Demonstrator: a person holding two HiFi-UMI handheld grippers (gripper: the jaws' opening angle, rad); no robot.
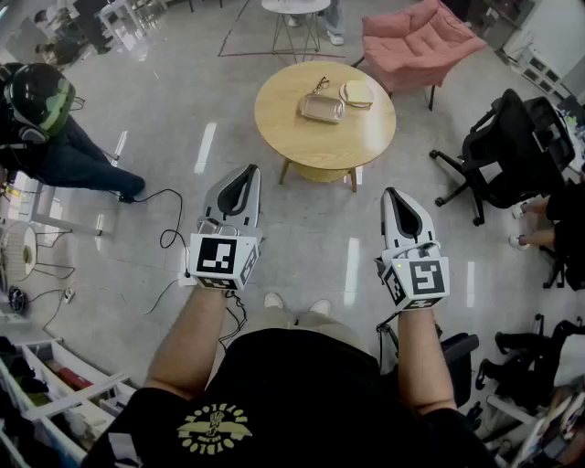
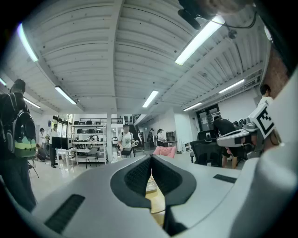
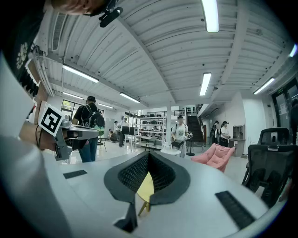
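Both grippers are held out in the air over the grey floor, pointing at a round wooden table (image 1: 274,119) a step ahead. My left gripper (image 1: 248,172) is shut, its jaws meeting at the tips with nothing between them. My right gripper (image 1: 393,194) is shut and empty too. On the table lie a silver metal tray (image 1: 321,109), a pair of glasses (image 1: 321,85) and a pale oval case (image 1: 356,93). In the left gripper view the left gripper (image 2: 151,159) shows the yellow tabletop (image 2: 156,200) through the gap behind its tips; in the right gripper view so does the right gripper (image 3: 148,157).
A pink armchair (image 1: 420,41) stands behind the table at the right, and a white side table (image 1: 294,7) behind it. A black office chair (image 1: 507,146) is at the right. A person with a backpack (image 1: 46,128) is at the left, with a cable (image 1: 164,238) on the floor.
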